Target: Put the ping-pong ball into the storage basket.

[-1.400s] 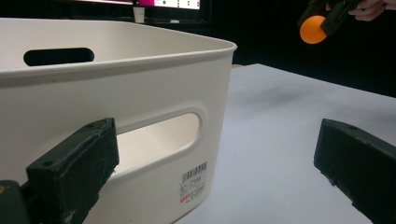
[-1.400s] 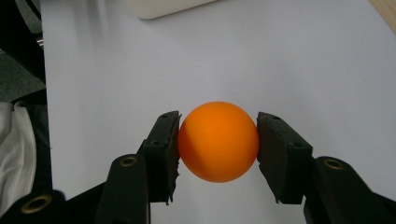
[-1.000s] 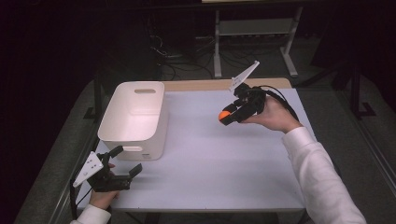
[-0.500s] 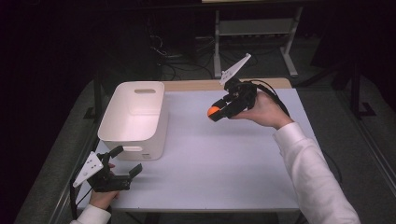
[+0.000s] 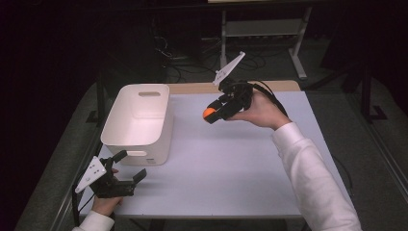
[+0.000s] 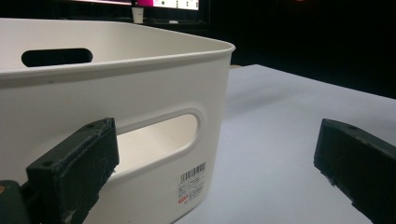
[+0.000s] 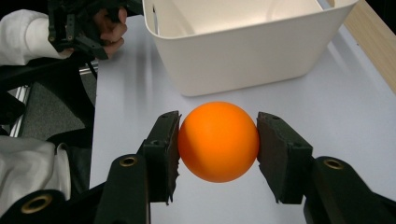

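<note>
**Ball in transit to bin**

Orange ball (image 7: 218, 141), frame centre, clamped between right hand-held gripper (image 5: 215, 109) jaws above the bench (image 5: 240, 173). Step looks like carry; next, likely move left over the white bin (image 5: 137, 120) rim and release inside. Left hand-held gripper (image 5: 126, 166), lower left, open and empty beside bin. Path clear.

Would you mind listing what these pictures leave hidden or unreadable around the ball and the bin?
- Orange ball: its sides are covered by the right gripper fingers in the right gripper view.
- White bin: the near floor is hidden by its own front wall in the high view.
- Bin label: print too small to read in the left gripper view.
- Left gripper: the fingers are cut off by the frame edges in its own view.
</note>
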